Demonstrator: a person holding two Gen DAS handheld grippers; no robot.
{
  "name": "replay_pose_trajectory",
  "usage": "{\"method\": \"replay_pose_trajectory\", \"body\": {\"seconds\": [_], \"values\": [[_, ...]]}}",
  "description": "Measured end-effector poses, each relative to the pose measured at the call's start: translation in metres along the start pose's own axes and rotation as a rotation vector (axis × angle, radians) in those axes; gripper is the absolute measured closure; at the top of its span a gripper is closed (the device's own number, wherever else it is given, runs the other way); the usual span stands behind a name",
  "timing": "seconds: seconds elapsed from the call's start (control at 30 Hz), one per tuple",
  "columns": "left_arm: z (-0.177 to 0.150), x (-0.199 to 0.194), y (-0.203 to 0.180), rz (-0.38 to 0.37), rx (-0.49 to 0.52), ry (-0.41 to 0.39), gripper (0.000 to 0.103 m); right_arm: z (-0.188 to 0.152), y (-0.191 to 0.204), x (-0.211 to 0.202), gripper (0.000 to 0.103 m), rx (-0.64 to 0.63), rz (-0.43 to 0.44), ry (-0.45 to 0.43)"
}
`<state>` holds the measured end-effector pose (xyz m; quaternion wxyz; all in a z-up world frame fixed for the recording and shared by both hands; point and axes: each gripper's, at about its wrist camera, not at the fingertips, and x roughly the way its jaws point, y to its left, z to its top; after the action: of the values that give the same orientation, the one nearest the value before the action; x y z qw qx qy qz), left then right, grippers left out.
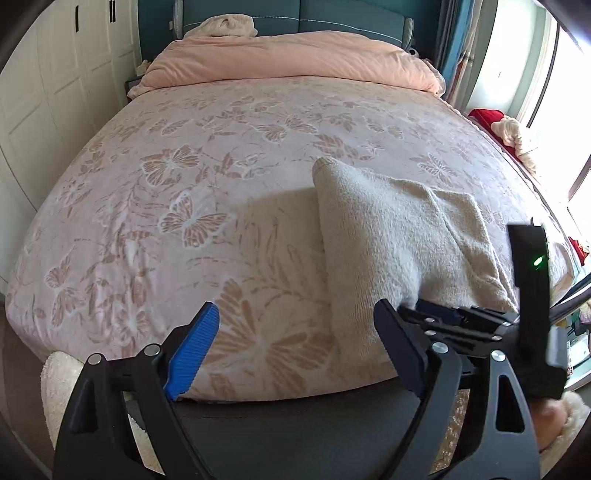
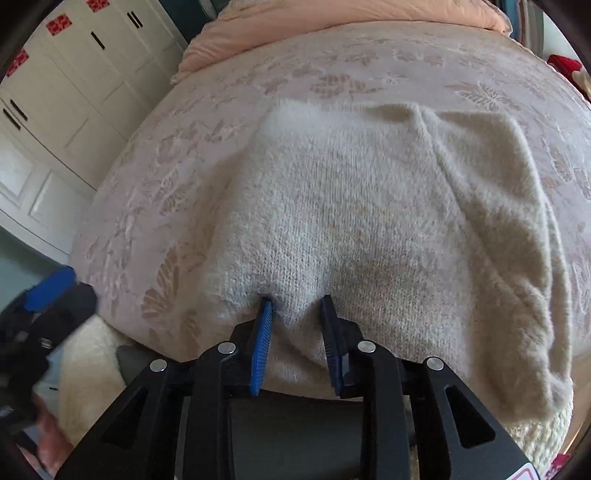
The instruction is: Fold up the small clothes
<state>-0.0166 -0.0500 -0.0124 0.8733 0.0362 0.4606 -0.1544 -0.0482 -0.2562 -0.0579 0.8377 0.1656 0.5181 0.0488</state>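
A cream knit garment (image 2: pixel 369 206) lies folded on the pink butterfly bedspread (image 2: pixel 155 192), near the bed's front edge. My right gripper (image 2: pixel 295 306) presses its blue pads into the garment's near edge, with a bunch of knit between the half-closed jaws. It also shows in the left wrist view (image 1: pixel 439 314) at the garment's (image 1: pixel 391 229) near edge. My left gripper (image 1: pixel 295 317) is open and empty over the bedspread (image 1: pixel 184 184), left of the garment. It appears blurred at the left edge of the right wrist view (image 2: pixel 48 295).
A peach duvet (image 1: pixel 288 59) is piled at the head of the bed against a teal headboard (image 1: pixel 332 18). White wardrobe doors (image 2: pixel 66 96) stand on the left. Red and cream items (image 1: pixel 506 129) lie by the window on the right. A fluffy cream item (image 2: pixel 88 369) lies below the bed's front edge.
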Motion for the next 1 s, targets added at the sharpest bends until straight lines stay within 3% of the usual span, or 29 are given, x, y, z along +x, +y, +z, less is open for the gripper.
{"method": "replay_pose_trajectory", "body": {"seconds": [0.1, 0.17, 0.2, 0.27, 0.37, 0.4, 0.47, 0.53, 0.57, 0.63, 0.73, 0.8, 0.87, 0.93, 0.97, 1.0], "values": [[-0.003, 0.004, -0.007, -0.022, 0.008, 0.011, 0.015, -0.002, -0.025, -0.029, 0.078, 0.055, -0.052, -0.078], [-0.003, 0.010, -0.019, -0.039, 0.038, 0.025, 0.015, -0.013, -0.057, -0.012, 0.078, 0.085, -0.148, -0.015], [-0.003, 0.012, -0.027, -0.049, 0.060, 0.028, 0.015, -0.018, -0.072, 0.000, 0.084, 0.105, -0.160, 0.036], [-0.003, 0.016, -0.042, -0.073, 0.101, 0.034, 0.015, -0.021, -0.091, -0.017, 0.084, 0.213, -0.062, -0.005], [-0.002, 0.023, -0.062, -0.094, 0.164, 0.044, 0.015, -0.009, -0.107, -0.058, 0.075, 0.299, -0.014, -0.127], [-0.002, 0.025, -0.067, -0.094, 0.178, 0.047, 0.015, -0.001, -0.114, -0.063, 0.066, 0.318, -0.010, -0.145], [-0.001, 0.033, -0.077, -0.104, 0.189, 0.054, 0.015, 0.014, -0.131, -0.060, 0.053, 0.332, -0.037, -0.148], [-0.001, 0.043, -0.087, -0.105, 0.203, 0.070, 0.015, 0.025, -0.142, -0.035, 0.052, 0.315, -0.086, -0.084], [-0.002, 0.048, -0.091, -0.104, 0.208, 0.083, 0.015, 0.030, -0.147, -0.017, 0.055, 0.315, -0.081, -0.034], [-0.003, 0.059, -0.096, -0.097, 0.215, 0.109, 0.015, 0.035, -0.144, -0.004, 0.090, 0.301, -0.068, -0.014], [-0.003, 0.064, -0.097, -0.078, 0.220, 0.125, 0.015, 0.052, -0.122, -0.047, 0.094, 0.223, -0.013, -0.178], [-0.004, 0.068, -0.096, -0.065, 0.221, 0.129, 0.014, 0.059, -0.117, -0.068, 0.094, 0.196, -0.026, -0.248], [-0.006, 0.077, -0.095, -0.055, 0.217, 0.151, 0.014, 0.059, -0.133, -0.050, 0.094, 0.206, -0.060, -0.205], [-0.008, 0.087, -0.096, -0.045, 0.219, 0.169, 0.014, 0.048, -0.157, 0.004, 0.093, 0.212, -0.134, -0.016], [-0.009, 0.091, -0.097, -0.039, 0.224, 0.175, 0.014, 0.041, -0.165, 0.016, 0.093, 0.234, -0.119, 0.002], [-0.010, 0.094, -0.098, -0.035, 0.229, 0.183, 0.014, 0.038, -0.167, 0.006, 0.093, 0.264, -0.090, -0.040]]}}
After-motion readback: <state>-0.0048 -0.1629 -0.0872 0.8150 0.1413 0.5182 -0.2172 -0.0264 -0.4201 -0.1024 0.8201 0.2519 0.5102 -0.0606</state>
